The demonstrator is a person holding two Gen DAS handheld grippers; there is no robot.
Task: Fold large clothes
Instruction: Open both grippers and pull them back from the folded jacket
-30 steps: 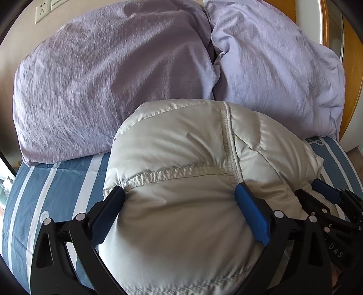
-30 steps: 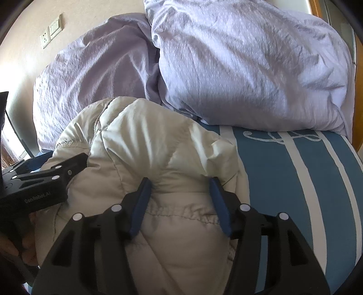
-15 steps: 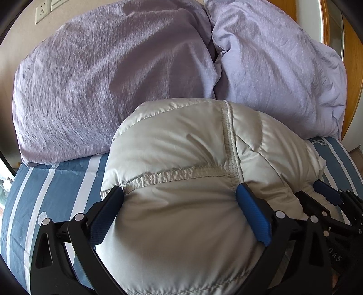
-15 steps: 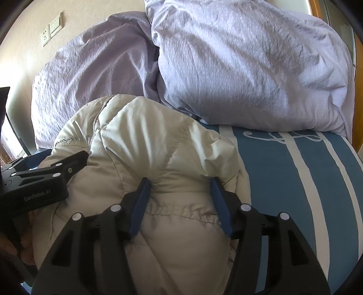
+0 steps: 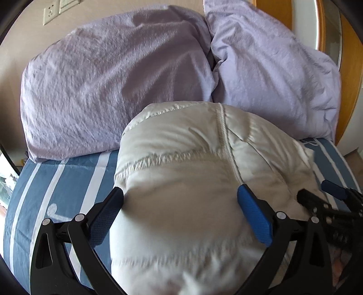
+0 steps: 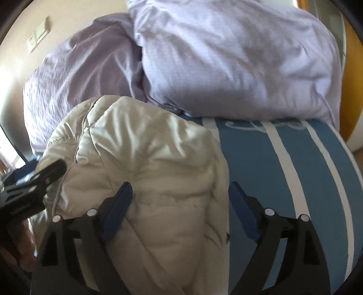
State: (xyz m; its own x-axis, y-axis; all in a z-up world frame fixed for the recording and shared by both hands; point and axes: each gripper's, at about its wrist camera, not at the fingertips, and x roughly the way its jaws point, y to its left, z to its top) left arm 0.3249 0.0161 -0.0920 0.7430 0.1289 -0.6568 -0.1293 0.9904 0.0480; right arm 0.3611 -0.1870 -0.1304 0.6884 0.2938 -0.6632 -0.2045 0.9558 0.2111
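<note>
A puffy cream quilted jacket (image 5: pixel 181 158) lies bunched on the blue striped bed sheet (image 5: pixel 56 181). My left gripper (image 5: pixel 179 195) straddles its near bulk with jaws spread wide, the padding swelling up between the fingers. In the right wrist view the jacket (image 6: pixel 147 147) fills the lower left. My right gripper (image 6: pixel 181 192) is opening: its left pad still touches the fabric, while its right finger stands off the jacket's edge over the sheet (image 6: pixel 261 158). Each gripper shows at the edge of the other's view.
Two big lilac pillows (image 5: pixel 113 79) (image 5: pixel 272 68) lean against the wall just behind the jacket. A wooden frame (image 5: pixel 349 68) rises at the right. Bare striped sheet lies to the jacket's left and right. A wall socket (image 5: pixel 51 14) sits top left.
My right gripper's jaws have spread apart, and its right finger has come off the jacket onto the sheet side. The left wrist view shifted a little; its jaws kept their width.
</note>
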